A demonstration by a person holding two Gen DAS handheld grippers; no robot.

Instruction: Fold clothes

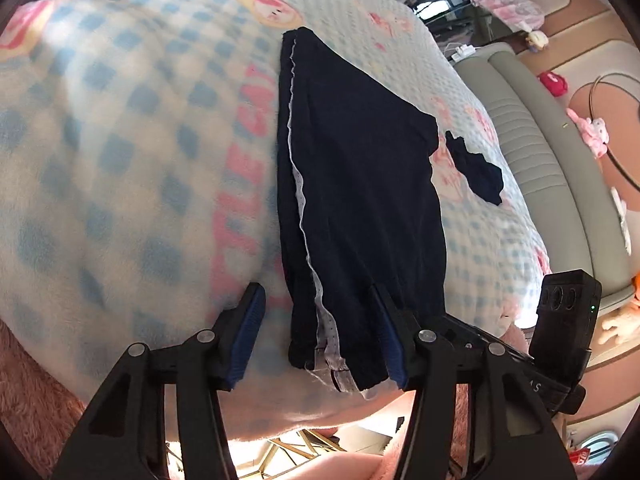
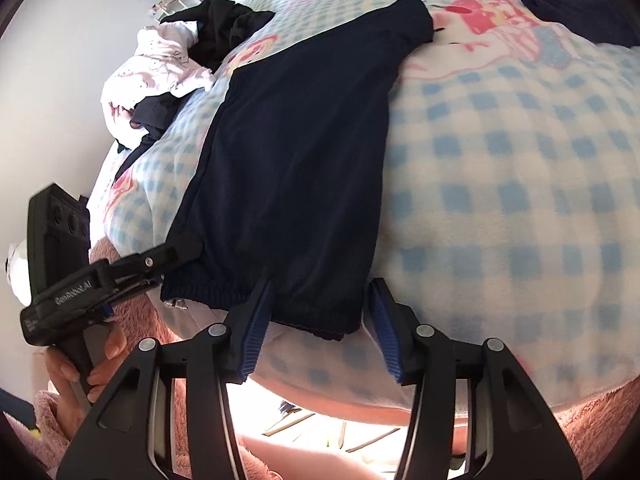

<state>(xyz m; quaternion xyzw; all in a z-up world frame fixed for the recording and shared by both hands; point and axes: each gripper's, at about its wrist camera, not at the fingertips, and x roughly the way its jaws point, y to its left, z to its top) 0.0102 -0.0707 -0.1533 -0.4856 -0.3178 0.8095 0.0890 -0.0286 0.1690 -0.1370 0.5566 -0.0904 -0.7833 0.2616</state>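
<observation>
Dark navy shorts [image 1: 360, 208] folded lengthwise into a long strip, lying flat on a fleece blanket [image 1: 132, 152] with a blue-and-white check and pink cartoon prints. White mesh lining peeking out along the folded edge in the left wrist view. Elastic waistband end right at the near edge of the blanket, hanging a touch over it.

Left gripper [image 1: 320, 336] with jaws apart, blue pads [image 1: 250, 332] standing on either side of the waistband end, clear gap between pads and cloth, so nothing gripped. Same gripper also visible in the right wrist view [image 2: 176, 254], tip at the left corner of the waistband, with a hand [image 2: 80, 364] wrapped around its handle lower down.

Right gripper [image 2: 320, 328] also spread open, 1 finger over the waistband, the other just off the right corner of the shorts. Pads not pressing on the fabric.

Small dark scrap of clothing [image 1: 476, 168] lying separately on the blanket, near the shorts but apart from them. Pile of other laundry, white printed garment [image 2: 152, 68] and a black garment [image 2: 224, 28] bunched together, at the far side of the blanket. Pink fluffy fabric [image 2: 580, 428] along the near edge below the blanket.
</observation>
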